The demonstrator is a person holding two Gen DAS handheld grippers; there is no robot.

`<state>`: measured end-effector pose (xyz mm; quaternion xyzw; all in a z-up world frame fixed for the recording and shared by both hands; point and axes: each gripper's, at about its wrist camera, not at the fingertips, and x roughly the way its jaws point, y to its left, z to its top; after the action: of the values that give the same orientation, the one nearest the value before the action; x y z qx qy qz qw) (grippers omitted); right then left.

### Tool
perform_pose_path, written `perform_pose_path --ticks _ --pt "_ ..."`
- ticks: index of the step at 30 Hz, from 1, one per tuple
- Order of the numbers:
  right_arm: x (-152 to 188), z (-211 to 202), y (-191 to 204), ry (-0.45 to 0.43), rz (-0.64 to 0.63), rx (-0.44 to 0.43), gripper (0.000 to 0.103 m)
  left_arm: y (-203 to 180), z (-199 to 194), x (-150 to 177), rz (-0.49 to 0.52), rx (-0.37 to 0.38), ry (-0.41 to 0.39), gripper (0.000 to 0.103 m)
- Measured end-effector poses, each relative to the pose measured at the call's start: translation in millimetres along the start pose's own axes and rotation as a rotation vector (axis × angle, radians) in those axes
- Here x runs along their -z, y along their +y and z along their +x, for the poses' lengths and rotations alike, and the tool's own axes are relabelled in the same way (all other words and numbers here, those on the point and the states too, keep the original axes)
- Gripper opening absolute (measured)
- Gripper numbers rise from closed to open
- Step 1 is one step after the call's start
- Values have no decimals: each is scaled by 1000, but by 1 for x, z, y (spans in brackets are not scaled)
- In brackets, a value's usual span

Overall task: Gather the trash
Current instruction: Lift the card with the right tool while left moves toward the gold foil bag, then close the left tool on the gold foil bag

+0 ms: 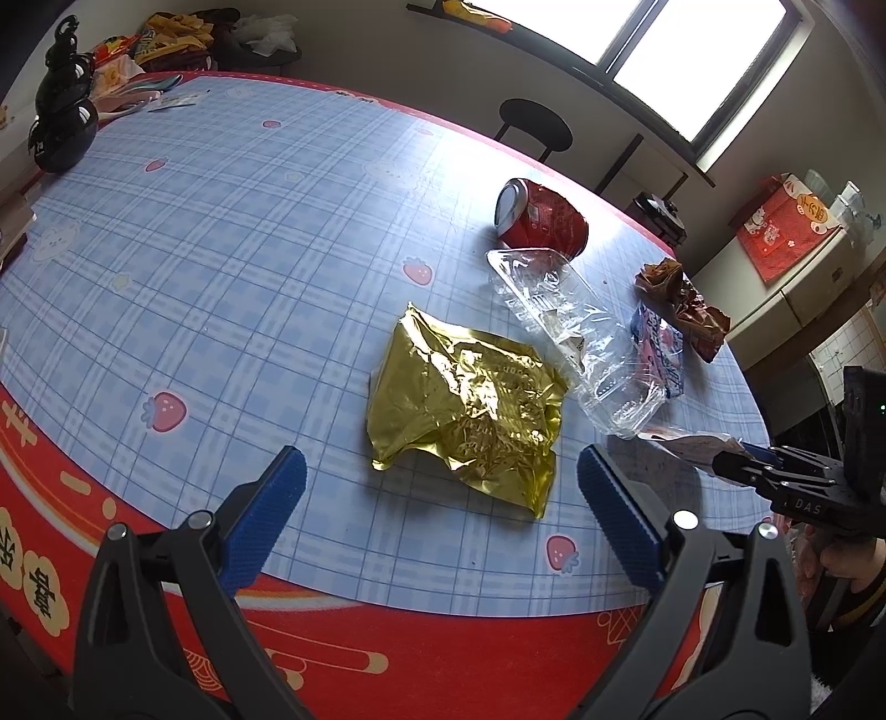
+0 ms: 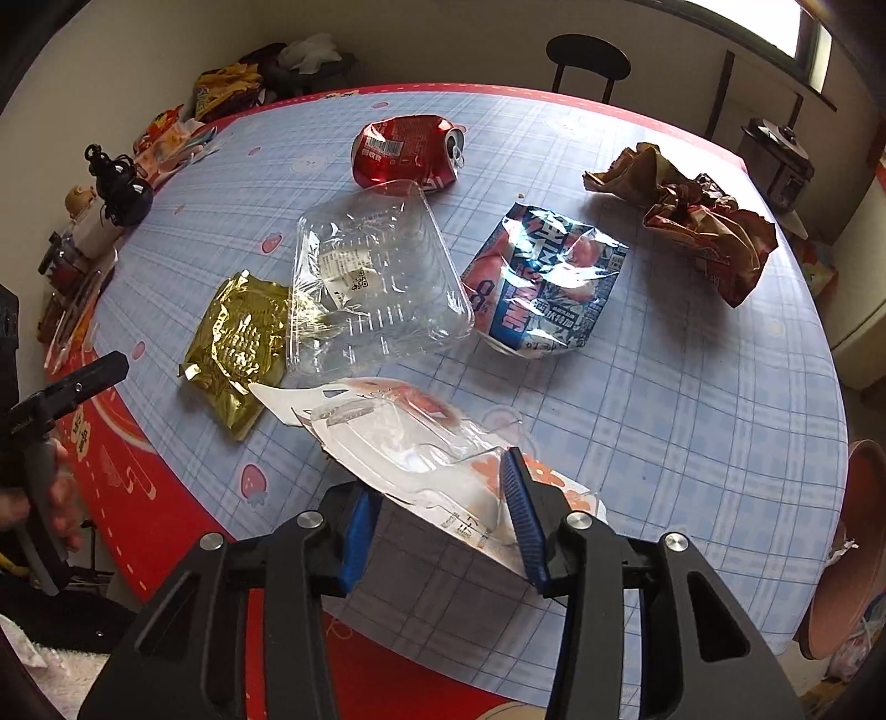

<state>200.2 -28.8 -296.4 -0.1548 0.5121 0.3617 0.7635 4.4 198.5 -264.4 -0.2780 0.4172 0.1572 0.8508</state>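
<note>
My left gripper (image 1: pixel 440 487) is open just in front of a crumpled gold foil bag (image 1: pixel 468 407), which also shows in the right wrist view (image 2: pixel 238 349). My right gripper (image 2: pixel 437 498) is shut on a clear blister pack with a pink and white card (image 2: pixel 421 443), held above the table; it appears in the left wrist view (image 1: pixel 695 448). On the table lie a crushed red can (image 2: pixel 404 149), a clear plastic tray (image 2: pixel 376 277), a crushed blue and pink can (image 2: pixel 545 282) and a crumpled brown wrapper (image 2: pixel 692 216).
The round table has a blue plaid cloth (image 1: pixel 221 249) with a red rim. A black gourd-shaped ornament (image 1: pixel 63 111) stands at the far left. Snack bags (image 1: pixel 171 33) are piled beyond it. A black stool (image 1: pixel 534 124) stands behind the table. A pinkish bin (image 2: pixel 853 554) is at right.
</note>
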Motion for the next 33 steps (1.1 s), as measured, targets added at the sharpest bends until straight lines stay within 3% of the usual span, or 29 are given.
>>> perform_pose_path --ticks 4,11,18,27,33 --pt "-2 -7 3 -22 -7 -8 30 4 1 2 -10 -1 1 97" --pt "-1 -24 6 -66 -6 -12 26 -3 20 4 26 9 42 97" --pt "6 -31 -1 -87 24 -15 25 11 41 0 -64 5 74 88" --pt "9 -28 -3 -82 32 -18 25 2 73 -26 68 -94 65 89" --pt "8 -28 1 -88 18 -16 25 -6 88 -26 84 -127 70 89"
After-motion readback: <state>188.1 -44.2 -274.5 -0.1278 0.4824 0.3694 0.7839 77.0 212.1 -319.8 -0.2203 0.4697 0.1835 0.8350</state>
